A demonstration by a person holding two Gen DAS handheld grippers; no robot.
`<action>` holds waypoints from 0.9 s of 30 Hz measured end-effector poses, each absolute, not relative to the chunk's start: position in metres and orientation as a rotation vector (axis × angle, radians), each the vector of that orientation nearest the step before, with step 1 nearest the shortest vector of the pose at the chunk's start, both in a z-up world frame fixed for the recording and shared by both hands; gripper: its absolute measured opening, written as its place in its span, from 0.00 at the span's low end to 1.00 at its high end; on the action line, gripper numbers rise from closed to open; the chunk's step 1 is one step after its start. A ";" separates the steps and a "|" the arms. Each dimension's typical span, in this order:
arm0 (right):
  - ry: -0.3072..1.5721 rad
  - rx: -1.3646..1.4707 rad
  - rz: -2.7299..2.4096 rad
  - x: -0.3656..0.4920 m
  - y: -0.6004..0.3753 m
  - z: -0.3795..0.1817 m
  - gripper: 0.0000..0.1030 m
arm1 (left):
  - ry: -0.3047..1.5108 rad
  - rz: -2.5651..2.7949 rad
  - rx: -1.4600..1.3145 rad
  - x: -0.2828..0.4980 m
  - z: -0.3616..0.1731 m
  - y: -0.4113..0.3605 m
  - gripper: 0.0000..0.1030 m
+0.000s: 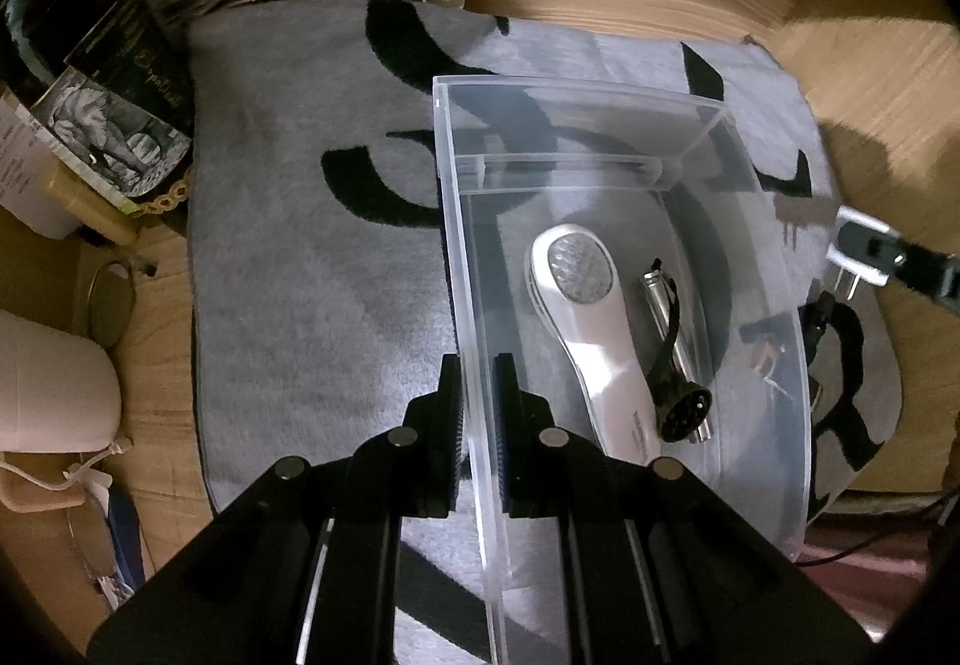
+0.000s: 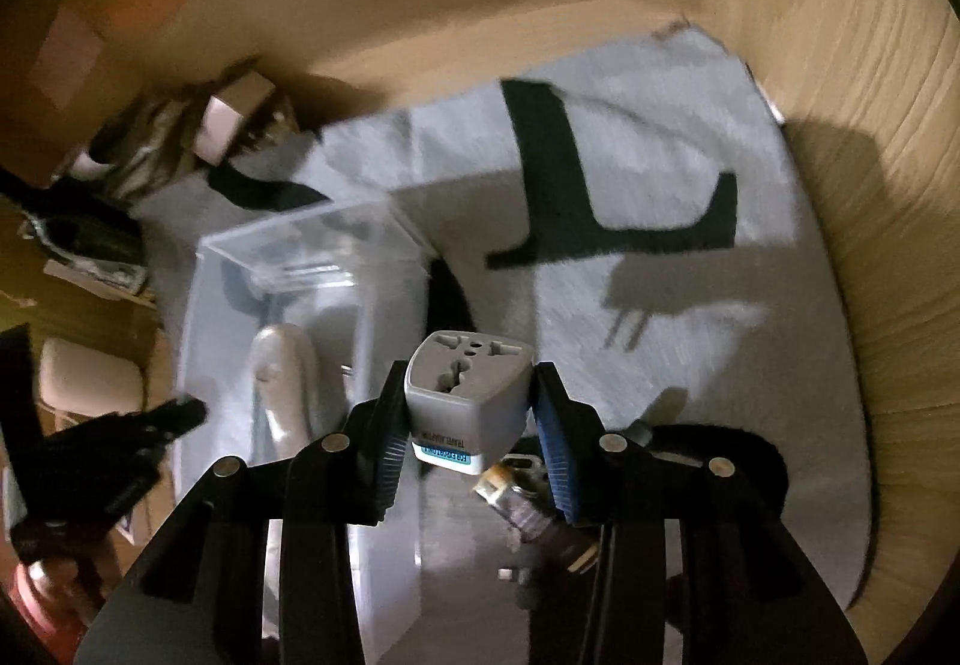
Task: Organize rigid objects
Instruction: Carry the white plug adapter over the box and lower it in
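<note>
left gripper (image 1: 478,389) clamped on the near left wall of the clear box (image 1: 774,341) mid-frame, right gripper (image 2: 468,413) clamped on the grey travel adapter (image 2: 465,395) at centre, open grey mat (image 2: 690,335) to its right.

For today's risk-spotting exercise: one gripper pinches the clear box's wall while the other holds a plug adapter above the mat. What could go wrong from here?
1. The right gripper holds the plug adapter only by its lower sides; it could slip out and drop on the mat.
2. The left gripper clamps just one thin wall of the clear box; a bump while loading could tilt it.
3. The white brush and the silver torch already fill the floor, so the adapter may land on them.
</note>
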State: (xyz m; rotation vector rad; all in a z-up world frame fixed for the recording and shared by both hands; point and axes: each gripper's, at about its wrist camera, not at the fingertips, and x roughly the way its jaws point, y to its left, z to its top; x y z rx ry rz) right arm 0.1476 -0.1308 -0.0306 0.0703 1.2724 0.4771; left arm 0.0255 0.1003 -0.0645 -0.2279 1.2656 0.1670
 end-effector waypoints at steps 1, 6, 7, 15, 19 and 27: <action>1.266 0.072 0.480 0.148 -0.128 -0.027 0.36 | 1.265 0.162 -0.225 0.025 -0.064 0.100 0.08; 1.229 0.067 0.512 0.139 -0.114 -0.015 0.36 | 1.264 0.144 -0.219 0.024 -0.064 0.101 0.08; 1.227 0.066 0.518 0.137 -0.112 -0.013 0.36 | 1.264 0.141 -0.218 0.024 -0.064 0.101 0.08; 1.251 0.053 0.583 0.117 -0.087 -0.014 0.36 | 1.264 0.115 -0.208 0.023 -0.065 0.102 0.08; 1.283 0.035 0.604 0.109 -0.074 -0.024 0.36 | 1.265 0.105 -0.205 0.022 -0.065 0.101 0.08; 1.349 -0.031 0.620 0.096 -0.052 -0.049 0.36 | 1.270 0.089 -0.198 0.018 -0.067 0.099 0.08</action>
